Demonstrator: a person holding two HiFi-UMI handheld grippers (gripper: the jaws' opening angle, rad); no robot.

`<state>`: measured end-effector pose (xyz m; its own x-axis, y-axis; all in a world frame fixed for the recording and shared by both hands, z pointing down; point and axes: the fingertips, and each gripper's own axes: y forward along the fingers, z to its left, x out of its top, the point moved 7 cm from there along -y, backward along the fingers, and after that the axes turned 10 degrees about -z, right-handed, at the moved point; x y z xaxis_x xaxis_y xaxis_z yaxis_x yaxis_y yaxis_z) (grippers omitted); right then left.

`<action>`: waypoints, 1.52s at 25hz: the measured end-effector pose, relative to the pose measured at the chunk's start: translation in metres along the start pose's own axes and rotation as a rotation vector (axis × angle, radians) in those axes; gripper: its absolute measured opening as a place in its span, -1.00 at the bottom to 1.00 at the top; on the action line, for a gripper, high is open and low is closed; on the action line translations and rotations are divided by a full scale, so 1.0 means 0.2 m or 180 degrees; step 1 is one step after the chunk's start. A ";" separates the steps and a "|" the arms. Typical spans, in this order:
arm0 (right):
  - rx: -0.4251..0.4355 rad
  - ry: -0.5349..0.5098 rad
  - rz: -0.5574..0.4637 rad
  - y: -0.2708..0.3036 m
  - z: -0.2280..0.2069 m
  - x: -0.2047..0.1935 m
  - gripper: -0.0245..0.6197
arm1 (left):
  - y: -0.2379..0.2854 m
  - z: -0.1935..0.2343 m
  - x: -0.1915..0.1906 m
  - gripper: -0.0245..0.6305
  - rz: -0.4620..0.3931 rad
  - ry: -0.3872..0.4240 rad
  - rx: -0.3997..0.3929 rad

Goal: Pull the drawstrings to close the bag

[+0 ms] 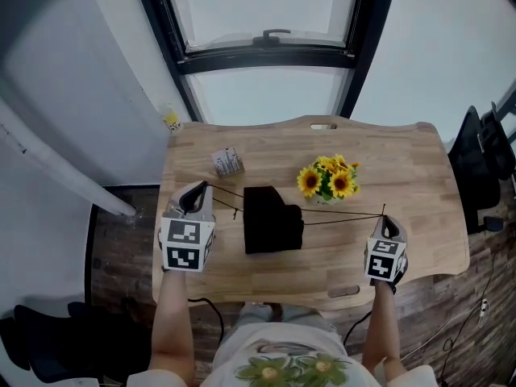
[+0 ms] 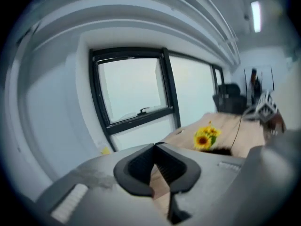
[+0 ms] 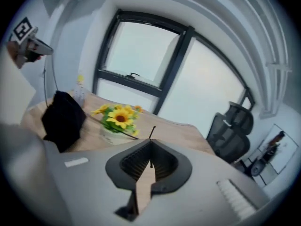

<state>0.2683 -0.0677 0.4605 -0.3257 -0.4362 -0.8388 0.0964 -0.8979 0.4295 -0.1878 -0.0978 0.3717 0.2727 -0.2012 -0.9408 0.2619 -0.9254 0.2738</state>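
Tongs are closed on both sides: left tongs [image 1: 198, 189] grip the left drawstring [image 1: 226, 197], right tongs [image 1: 385, 219] grip the right drawstring [image 1: 343, 218]. Both drawstrings run taut to the black bag [image 1: 270, 216] on the table [image 1: 403, 168] between the tongs, sunflowers [image 1: 328, 180] just beyond it.

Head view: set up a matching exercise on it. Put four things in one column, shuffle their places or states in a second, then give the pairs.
Column one:
1. black bag
2. sunflowers
3. left gripper
4. right gripper

Column two:
A. at the left edge of the table, shut on a drawstring
B. middle of the table
C. near the table's right front edge, shut on a drawstring
D. behind the bag, to its right

Pairs: 1-B, 2-D, 3-A, 4-C.
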 end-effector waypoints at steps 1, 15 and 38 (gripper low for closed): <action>-0.0207 -0.0008 0.0035 0.00 -0.08 -0.01 -0.90 | 0.00 0.02 -0.04 -0.89 0.0181 0.0342 0.0081; -0.0778 0.0313 0.0010 -0.01 -0.35 0.01 -0.90 | -0.02 0.09 -0.29 -0.82 0.0753 0.0792 0.0092; -0.0886 0.0144 -0.0223 -0.03 -0.46 0.13 -0.90 | -0.05 0.16 -0.34 -0.84 0.0783 0.0785 -0.0559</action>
<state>0.3463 -0.0789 0.4045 -0.2991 -0.3691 -0.8799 0.3315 -0.9049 0.2669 -0.2387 -0.0861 0.4269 0.5558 -0.3073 -0.7725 0.3097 -0.7858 0.5354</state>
